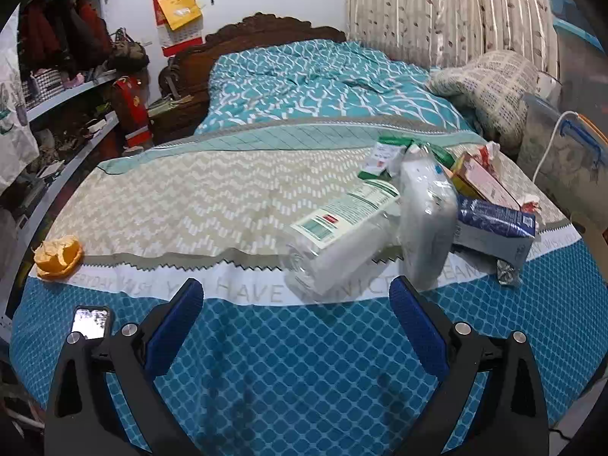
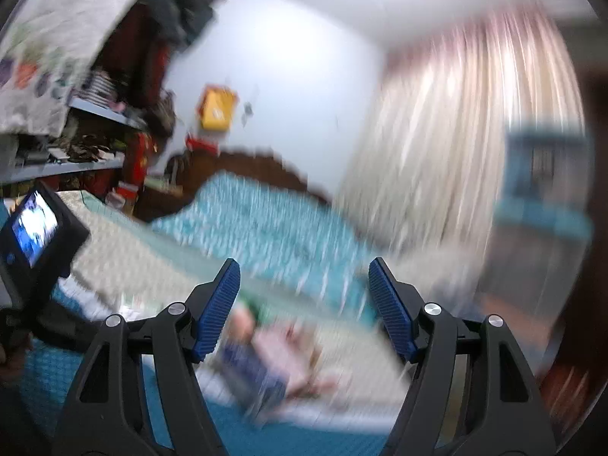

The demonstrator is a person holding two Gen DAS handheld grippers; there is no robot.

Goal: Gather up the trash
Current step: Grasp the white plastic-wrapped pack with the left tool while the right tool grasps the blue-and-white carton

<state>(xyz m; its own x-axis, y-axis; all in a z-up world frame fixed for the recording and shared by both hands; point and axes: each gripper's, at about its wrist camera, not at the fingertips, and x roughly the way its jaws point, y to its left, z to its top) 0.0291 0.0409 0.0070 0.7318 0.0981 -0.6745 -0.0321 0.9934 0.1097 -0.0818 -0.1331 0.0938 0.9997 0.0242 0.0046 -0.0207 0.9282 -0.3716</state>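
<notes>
On the bed, trash lies in a heap to the right: a clear plastic bottle on its side, a clear plastic bag, a dark blue carton, a pink-and-yellow box, a green-and-white wrapper and a foil scrap. An orange peel lies alone at the left. My left gripper stands open just short of the bottle, nothing between its fingers. My right gripper is open and empty, pointing level above the bed; its view is blurred, with the blue carton below it.
A phone lies on the bed at the near left. Cluttered shelves run along the left, a curtain and a plastic bin stand to the right. The left gripper's handle with its screen shows at the left.
</notes>
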